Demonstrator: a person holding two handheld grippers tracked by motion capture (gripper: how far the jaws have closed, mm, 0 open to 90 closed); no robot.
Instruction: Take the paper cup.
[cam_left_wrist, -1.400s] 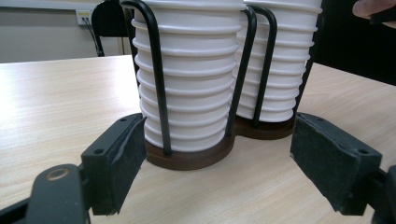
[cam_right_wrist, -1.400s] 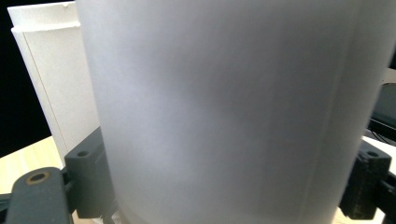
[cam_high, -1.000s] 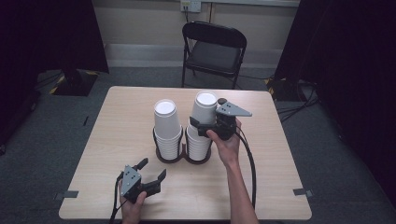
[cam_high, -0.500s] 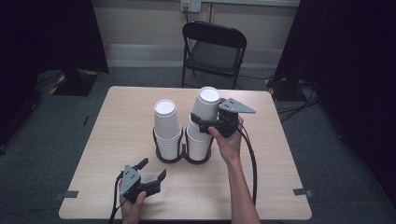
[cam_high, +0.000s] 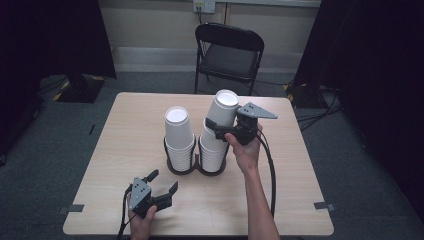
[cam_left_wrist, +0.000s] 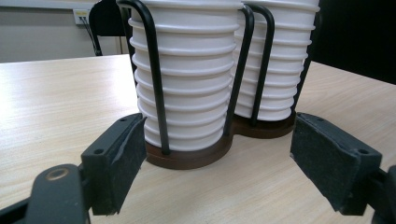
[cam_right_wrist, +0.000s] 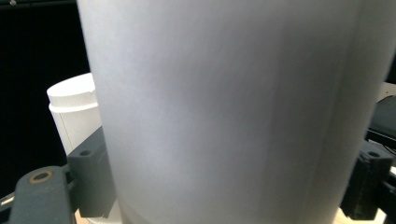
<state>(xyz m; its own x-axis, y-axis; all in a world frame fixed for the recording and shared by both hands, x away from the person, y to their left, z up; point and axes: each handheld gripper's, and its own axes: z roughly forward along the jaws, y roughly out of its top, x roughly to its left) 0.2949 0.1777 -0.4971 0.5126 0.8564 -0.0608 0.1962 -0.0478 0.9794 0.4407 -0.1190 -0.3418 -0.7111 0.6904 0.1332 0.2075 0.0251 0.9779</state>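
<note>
Two stacks of upturned white paper cups, the left stack (cam_high: 179, 135) and the right stack (cam_high: 212, 152), stand in a black wire holder (cam_high: 196, 169) with a brown base at mid-table. My right gripper (cam_high: 216, 125) is shut on the top cup (cam_high: 223, 107) of the right stack, which is raised and tilted above the rest. In the right gripper view that cup (cam_right_wrist: 233, 112) sits between the jaws of the right gripper (cam_right_wrist: 229, 186), with the left stack's top (cam_right_wrist: 74, 102) behind. My left gripper (cam_high: 162, 181) rests open near the front edge. In its own view, the left gripper (cam_left_wrist: 224, 163) faces the holder base (cam_left_wrist: 196, 156).
The wooden table (cam_high: 125, 125) has bare room to the left, right and front of the holder. A black folding chair (cam_high: 227, 55) stands behind the far edge. Cables trail from both grippers toward the front edge.
My right gripper has risen with the top cup, drawing it up off the right stack and tilting it. The left gripper has stayed put.
</note>
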